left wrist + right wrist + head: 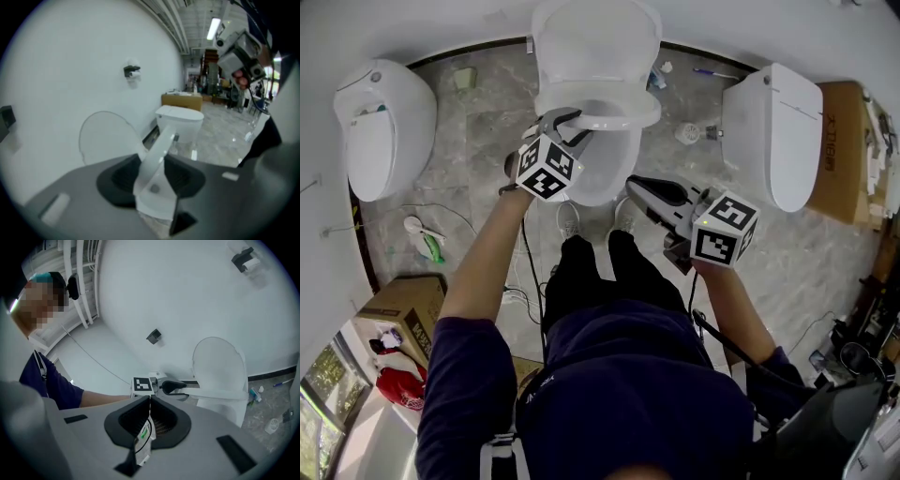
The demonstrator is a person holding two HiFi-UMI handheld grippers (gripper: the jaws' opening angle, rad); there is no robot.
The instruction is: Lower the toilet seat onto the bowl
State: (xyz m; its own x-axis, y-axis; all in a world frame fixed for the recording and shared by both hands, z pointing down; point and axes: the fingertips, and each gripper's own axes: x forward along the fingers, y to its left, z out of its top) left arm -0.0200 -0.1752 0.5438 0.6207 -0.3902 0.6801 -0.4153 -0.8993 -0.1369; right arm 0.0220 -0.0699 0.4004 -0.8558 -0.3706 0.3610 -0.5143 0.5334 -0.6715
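Seen from overhead, the left gripper [567, 120] straddles the front rim of the toilet seat [623, 118], which looks to lie flat on the bowl [605, 173]. Its own camera shows the jaws spread, with the rim between them unpinched. The right gripper [149, 401] is closed on nothing, and the seat lies level ahead of it. This looks like the letting-go step; next, the left gripper should draw straight back off the rim.

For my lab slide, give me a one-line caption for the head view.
Left gripper, fingers open around the toilet seat rim; seat level over the bowl, lid upright; right gripper shut, held aside.
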